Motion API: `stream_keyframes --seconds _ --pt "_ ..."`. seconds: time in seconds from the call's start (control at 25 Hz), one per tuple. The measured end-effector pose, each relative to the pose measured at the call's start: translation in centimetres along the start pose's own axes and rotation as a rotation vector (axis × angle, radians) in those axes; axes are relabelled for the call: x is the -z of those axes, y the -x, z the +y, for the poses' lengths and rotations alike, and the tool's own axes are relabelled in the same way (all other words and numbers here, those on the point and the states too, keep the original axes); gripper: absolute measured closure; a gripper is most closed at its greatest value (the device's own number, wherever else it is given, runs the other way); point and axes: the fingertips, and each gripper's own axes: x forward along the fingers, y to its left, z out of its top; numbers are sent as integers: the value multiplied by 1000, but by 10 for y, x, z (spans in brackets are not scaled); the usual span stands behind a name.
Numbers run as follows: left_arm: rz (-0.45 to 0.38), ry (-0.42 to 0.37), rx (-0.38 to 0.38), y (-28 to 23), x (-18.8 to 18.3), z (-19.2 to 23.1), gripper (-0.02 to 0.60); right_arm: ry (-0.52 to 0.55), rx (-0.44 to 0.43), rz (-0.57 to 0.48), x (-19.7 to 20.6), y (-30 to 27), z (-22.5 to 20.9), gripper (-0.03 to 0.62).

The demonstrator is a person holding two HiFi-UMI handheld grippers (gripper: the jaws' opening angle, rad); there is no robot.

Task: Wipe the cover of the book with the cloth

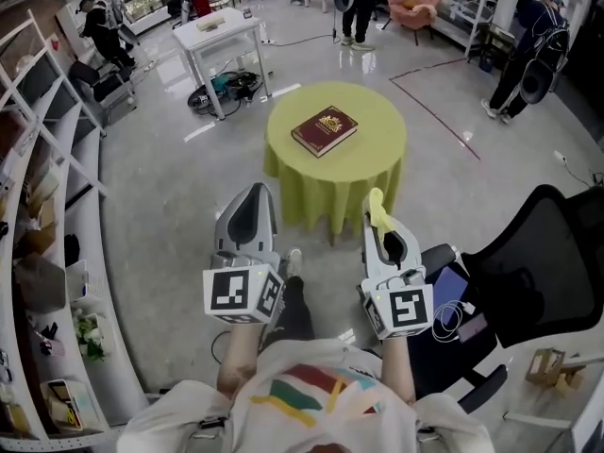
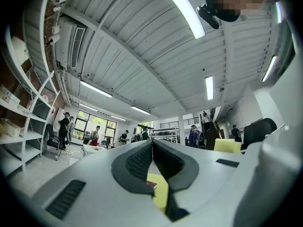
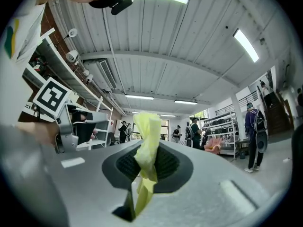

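A dark red book (image 1: 324, 130) with a gold emblem lies on a round table (image 1: 377, 159) under a yellow-green tablecloth, out ahead of both grippers. My right gripper (image 1: 377, 201) is shut on a pale yellow cloth (image 1: 378, 211), which sticks up between its jaws (image 3: 147, 148). My left gripper (image 1: 257, 192) is shut with nothing in it; in the left gripper view its jaws (image 2: 152, 148) meet, and the book (image 2: 151, 185) and tablecloth show through the gap below. Both grippers hang well short of the table, at about the same height.
A black office chair (image 1: 538, 272) stands to the right, with a phone and cable on its seat. White shelving (image 1: 47, 253) runs down the left side. A white table (image 1: 222, 31) and several people stand farther back. The person's legs and shoe (image 1: 293, 262) are below the grippers.
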Motion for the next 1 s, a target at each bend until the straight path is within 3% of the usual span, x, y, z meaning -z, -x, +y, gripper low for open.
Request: stream_keyframes --seconds 0.2,0.4,0.68,1.0 --pt "-34 3 16 -29 7 10 566 29 -25 -81 -10 -22 3 565" --pt "-42 24 70 -73 17 13 565 73 -9 -58 2 -64 -14 565" --pt "-8 66 82 -145 45 56 565 77 -7 -31 20 -142 -30 564" --pt "-15 38 126 -259 47 101 565 61 40 36 38 -259 -68 563"
